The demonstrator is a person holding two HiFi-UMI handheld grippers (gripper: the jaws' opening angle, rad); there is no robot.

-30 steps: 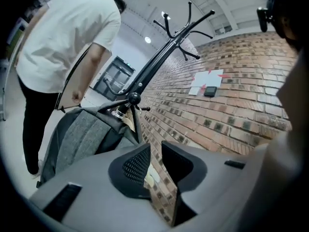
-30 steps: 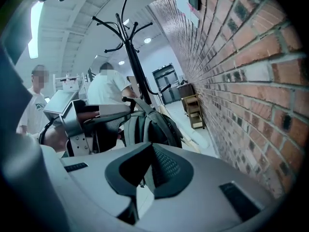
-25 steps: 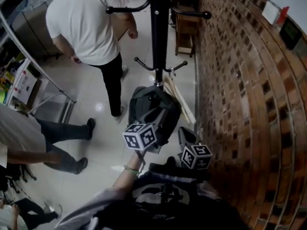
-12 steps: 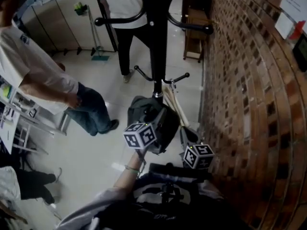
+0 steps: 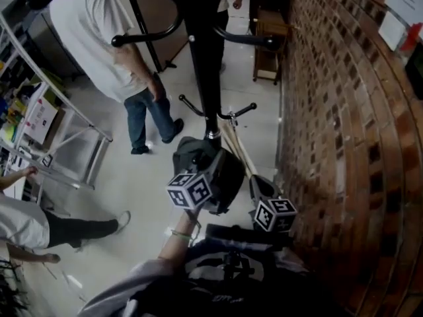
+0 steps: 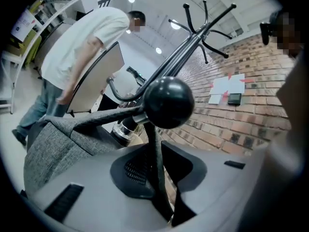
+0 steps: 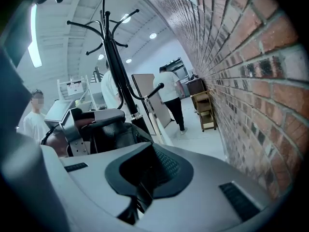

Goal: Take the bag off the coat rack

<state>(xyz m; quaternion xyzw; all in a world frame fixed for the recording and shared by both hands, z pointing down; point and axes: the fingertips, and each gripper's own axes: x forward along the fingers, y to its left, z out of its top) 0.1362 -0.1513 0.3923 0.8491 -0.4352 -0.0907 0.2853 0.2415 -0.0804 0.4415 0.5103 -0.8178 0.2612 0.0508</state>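
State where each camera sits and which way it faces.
Head view: on the person's head, steeply down at coat rack, bag, left gripper, right gripper, left forearm.
Left gripper view: on that gripper, up along jaws closing on the bag strap below a hook's ball tip.
Right gripper view: on that gripper, up along shut jaws toward the coat rack, brick wall at right.
All three share coat rack and bag.

Nothing legible shows anywhere: the white papers (image 5: 395, 8) on the brick wall (image 5: 330, 111) and the boxes (image 5: 38, 114) at far left (both blurred, far too small) yield no readable print.
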